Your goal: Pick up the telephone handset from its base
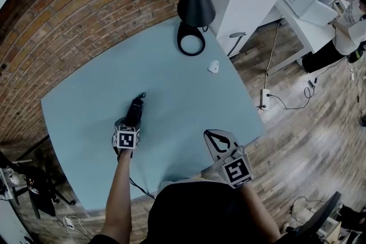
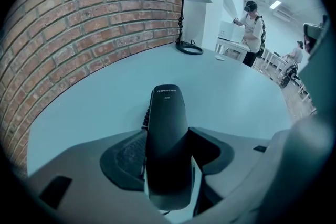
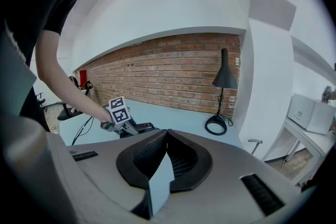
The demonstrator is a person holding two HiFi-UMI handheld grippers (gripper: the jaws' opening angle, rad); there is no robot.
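A black telephone handset stands between the jaws of my left gripper, both pads pressing its sides; a coiled cord shows beside it. The base is hidden beneath the handset, so I cannot tell if they are apart. From the head view the handset lies left of centre on the light blue table, the left gripper shut on its near end. My right gripper hovers at the table's front right edge, jaws shut and holding nothing, also seen in its own view.
A black desk lamp with a ring base stands at the table's far corner. A small white object lies near the right edge. A brick wall curves along the left. A person stands far off.
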